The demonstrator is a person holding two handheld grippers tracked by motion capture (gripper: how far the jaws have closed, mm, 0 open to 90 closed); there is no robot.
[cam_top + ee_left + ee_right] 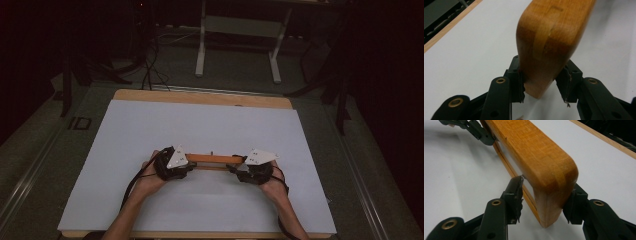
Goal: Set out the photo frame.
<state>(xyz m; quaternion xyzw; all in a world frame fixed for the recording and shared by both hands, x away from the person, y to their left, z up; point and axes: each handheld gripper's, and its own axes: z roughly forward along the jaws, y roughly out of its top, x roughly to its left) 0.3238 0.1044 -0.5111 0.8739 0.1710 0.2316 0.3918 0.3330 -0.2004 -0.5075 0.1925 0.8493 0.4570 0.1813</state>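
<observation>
A wide table [150,130] with a white top and a strip of bare wood along its far edge stood on a dark floor, and the white metal legs of another piece of furniture [237,45] rose beyond it. Near the table's front edge, about midway across, a long wooden frame [214,159] of orange-brown timber with rounded corners stood on its long edge on the white surface, running left to right between the person's two hands. The left hand-held gripper [192,165] met the frame's left end; in the left gripper view both pads touched the sides of the rounded corner [544,47], so the jaws were closed on the frame at a middling width. The right hand-held gripper [235,170] met the right end; in the right gripper view one pad lay against the outer face of the corner post [554,195] and the other reached into the frame's opening and touched its inner face, gripping the frame there too. Grey three-cornered plates sat on top of both grippers, and black cables trailed back along the forearms.
</observation>
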